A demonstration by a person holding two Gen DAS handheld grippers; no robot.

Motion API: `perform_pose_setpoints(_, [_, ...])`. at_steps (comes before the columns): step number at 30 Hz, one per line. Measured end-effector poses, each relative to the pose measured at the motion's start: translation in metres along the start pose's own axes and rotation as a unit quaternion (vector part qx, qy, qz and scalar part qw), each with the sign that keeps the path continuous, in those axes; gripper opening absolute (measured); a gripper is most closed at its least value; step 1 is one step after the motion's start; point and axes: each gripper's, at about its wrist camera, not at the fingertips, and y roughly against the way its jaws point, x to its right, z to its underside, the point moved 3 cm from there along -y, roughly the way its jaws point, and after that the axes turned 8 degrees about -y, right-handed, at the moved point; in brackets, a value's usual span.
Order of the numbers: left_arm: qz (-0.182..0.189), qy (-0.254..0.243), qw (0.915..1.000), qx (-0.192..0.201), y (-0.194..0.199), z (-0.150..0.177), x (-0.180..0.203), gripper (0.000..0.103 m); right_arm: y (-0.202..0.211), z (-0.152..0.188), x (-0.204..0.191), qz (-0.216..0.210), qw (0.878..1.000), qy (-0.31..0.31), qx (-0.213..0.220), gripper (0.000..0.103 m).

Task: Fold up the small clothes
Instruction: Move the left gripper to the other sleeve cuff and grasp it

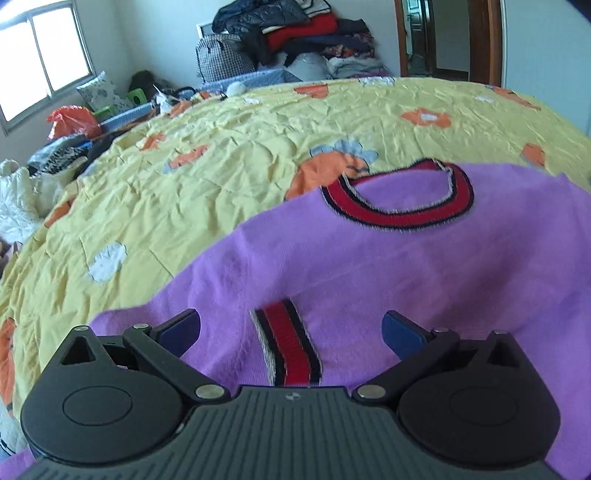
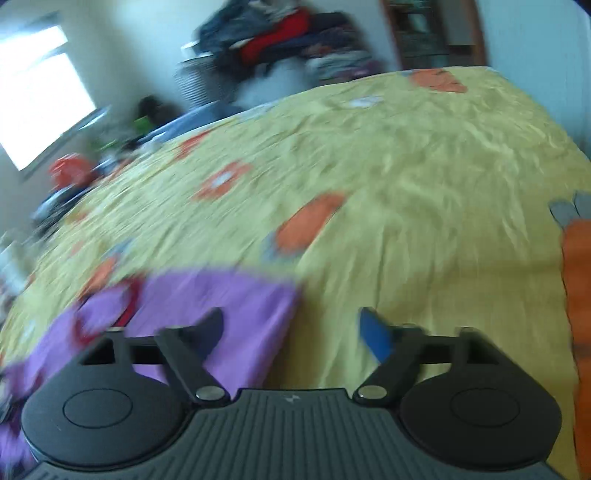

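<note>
A small purple top [image 1: 388, 266] lies flat on the yellow bedspread [image 1: 221, 184]. It has a red-and-black striped collar [image 1: 402, 210] and a red-and-black striped sleeve cuff [image 1: 288, 347]. My left gripper [image 1: 291, 328] is open and empty, hovering just above the top with the cuff between its blue pads [image 1: 402, 336]. In the blurred right wrist view the purple top [image 2: 207, 314] sits at the lower left. My right gripper [image 2: 291, 328] is open and empty over the top's right edge and the bare bedspread [image 2: 406, 221].
A pile of folded and loose clothes [image 1: 295, 33] and a checked bag [image 1: 221, 59] stand beyond the bed's far side. Clutter and an orange bag [image 1: 74, 122] lie along the left, under a window [image 1: 40, 59]. A doorway [image 1: 443, 37] is at the back right.
</note>
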Motion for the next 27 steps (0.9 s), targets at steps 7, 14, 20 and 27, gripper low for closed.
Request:
perform_pose_setpoints(7, [-0.011,0.019,0.9993,-0.032,0.01,0.028,-0.028,0.103,0.057,0.117,-0.028,-0.051,0.996,0.055,-0.049,0.08])
perform_pose_setpoints(14, [-0.037,0.03,0.9977,-0.049,0.031,0.055,-0.054,0.103,0.078,0.138,-0.045,0.005,0.989,0.147,-0.034,0.003])
perform_pose_setpoints(20, [-0.07,0.032,0.995,-0.063,0.049,0.084,-0.083,0.103,0.081,0.118,-0.05,0.071,0.98,0.185,-0.022,0.044])
perform_pose_setpoints(27, [-0.131,0.124,0.9825,-0.046,0.064,0.123,-0.14,0.103,0.035,0.091,-0.152,-0.065,0.974,0.208,0.058,0.098])
